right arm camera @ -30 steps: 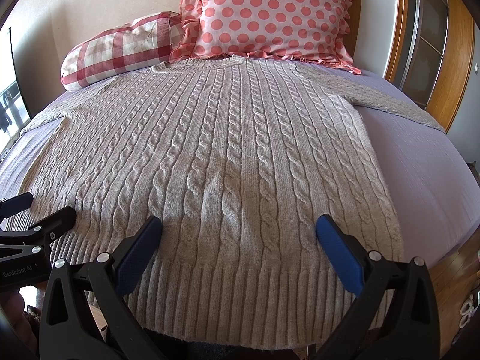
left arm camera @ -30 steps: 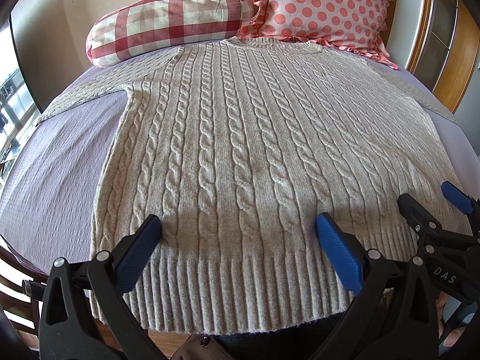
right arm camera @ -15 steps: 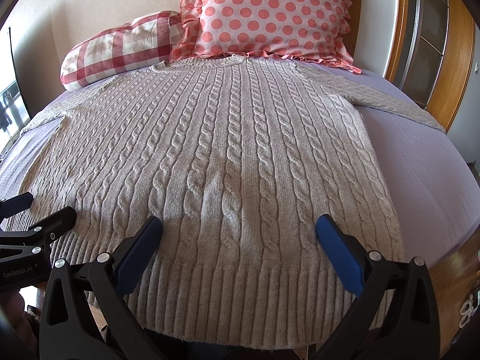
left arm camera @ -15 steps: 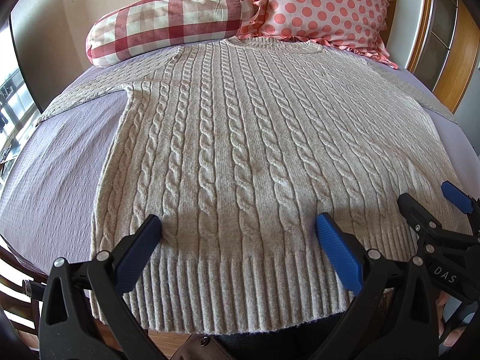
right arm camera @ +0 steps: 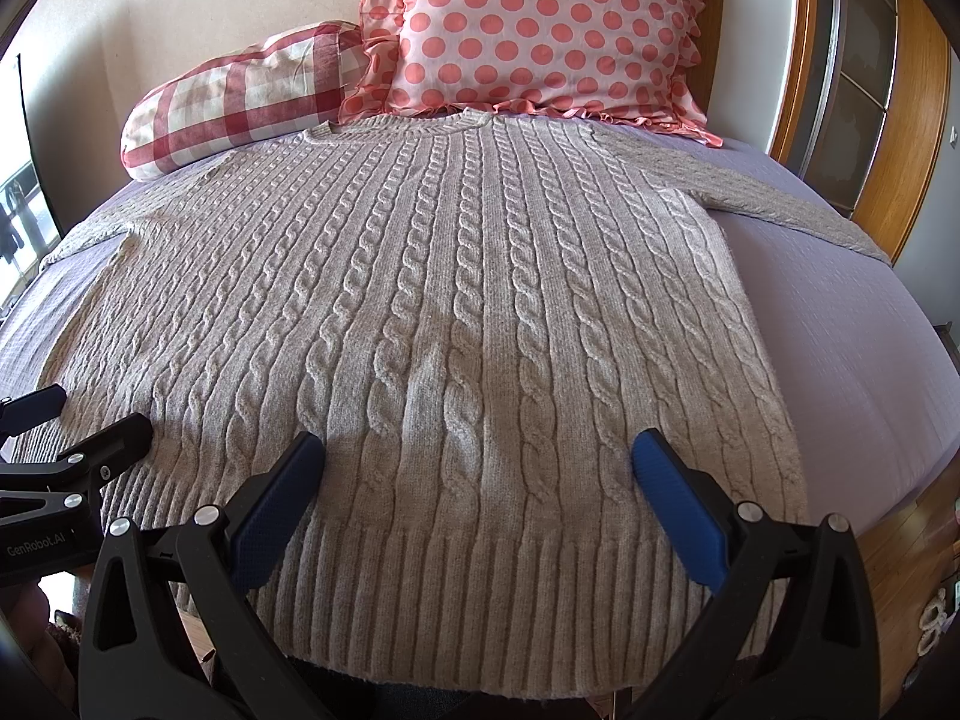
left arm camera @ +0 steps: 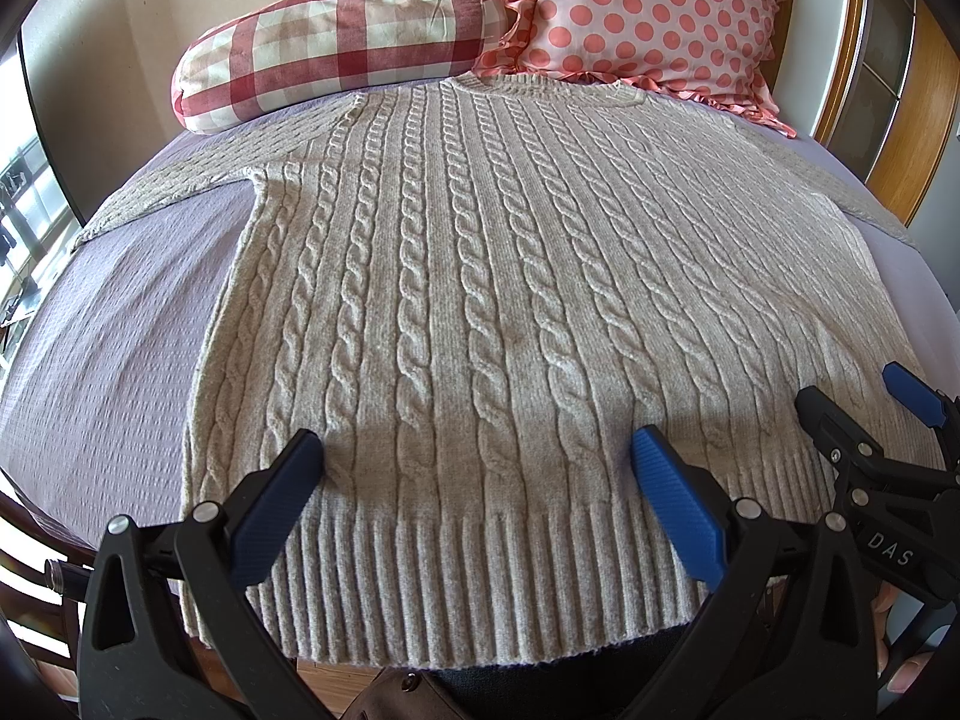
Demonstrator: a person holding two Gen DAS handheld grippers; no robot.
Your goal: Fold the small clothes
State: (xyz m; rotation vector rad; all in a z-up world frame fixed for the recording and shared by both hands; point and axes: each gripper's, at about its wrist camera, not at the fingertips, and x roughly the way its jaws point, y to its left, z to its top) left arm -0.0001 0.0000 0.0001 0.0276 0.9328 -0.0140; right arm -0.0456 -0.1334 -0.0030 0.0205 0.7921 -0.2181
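Note:
A beige cable-knit sweater (left arm camera: 480, 276) lies flat on a lilac bed, front up, sleeves spread to both sides, ribbed hem hanging over the near edge. It also fills the right wrist view (right arm camera: 456, 312). My left gripper (left arm camera: 474, 450) is open and empty, hovering over the hem left of centre. My right gripper (right arm camera: 477, 450) is open and empty over the hem right of centre. The right gripper also shows in the left wrist view (left arm camera: 864, 396), the left gripper in the right wrist view (right arm camera: 78, 414).
A red-checked pillow (left arm camera: 336, 48) and a pink polka-dot pillow (left arm camera: 648, 12) lean at the head of the bed. Lilac bedspread (left arm camera: 120, 324) shows beside the sweater. A wooden frame (right arm camera: 912, 120) stands at the right, wooden floor (right arm camera: 900, 546) below it.

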